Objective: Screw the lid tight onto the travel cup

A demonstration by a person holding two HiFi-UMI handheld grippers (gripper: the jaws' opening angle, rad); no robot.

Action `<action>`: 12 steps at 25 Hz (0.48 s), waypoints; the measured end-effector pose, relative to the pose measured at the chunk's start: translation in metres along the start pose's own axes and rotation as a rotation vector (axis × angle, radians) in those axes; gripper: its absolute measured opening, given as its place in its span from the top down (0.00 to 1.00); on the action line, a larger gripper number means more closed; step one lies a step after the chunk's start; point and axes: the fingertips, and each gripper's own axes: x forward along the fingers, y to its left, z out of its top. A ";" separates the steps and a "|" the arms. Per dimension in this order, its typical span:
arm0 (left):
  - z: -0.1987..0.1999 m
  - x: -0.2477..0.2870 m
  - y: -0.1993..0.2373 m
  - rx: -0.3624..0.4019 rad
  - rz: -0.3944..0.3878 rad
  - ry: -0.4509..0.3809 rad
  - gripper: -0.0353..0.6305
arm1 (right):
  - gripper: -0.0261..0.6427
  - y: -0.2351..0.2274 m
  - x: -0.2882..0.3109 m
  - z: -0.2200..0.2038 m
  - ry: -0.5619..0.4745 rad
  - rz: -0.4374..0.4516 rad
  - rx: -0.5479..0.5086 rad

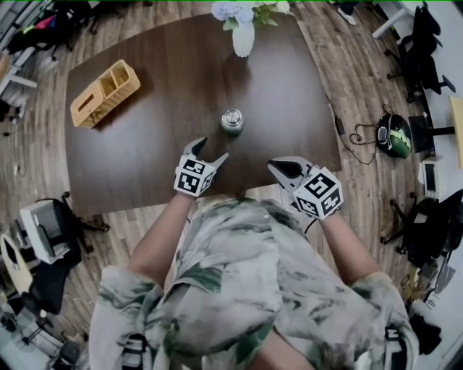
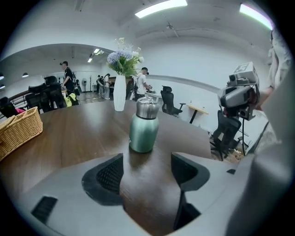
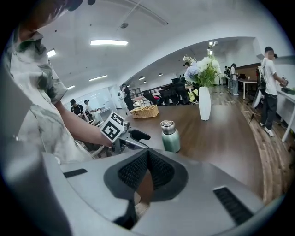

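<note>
travel cup (image 2: 143,126) side-on, gripper views only

The travel cup (image 2: 143,133) has a satin green body, its lid (image 2: 147,107) is shiny metal. Dark wood table (image 2: 73,133), smooth with a soft sheen. Rough woven wicker basket (image 2: 18,130), glossy white vase (image 2: 120,93). The left gripper (image 2: 147,161) is matt grey plastic, black ribbed pads (image 2: 110,175).

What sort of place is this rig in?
Probably an open-plan office: swivel chairs, ceiling strip lights, and people standing around beyond the wood table.
</note>
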 end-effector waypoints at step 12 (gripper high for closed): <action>0.005 -0.043 -0.055 -0.138 0.052 0.013 0.76 | 0.93 -0.007 0.018 -0.031 0.037 0.145 -0.011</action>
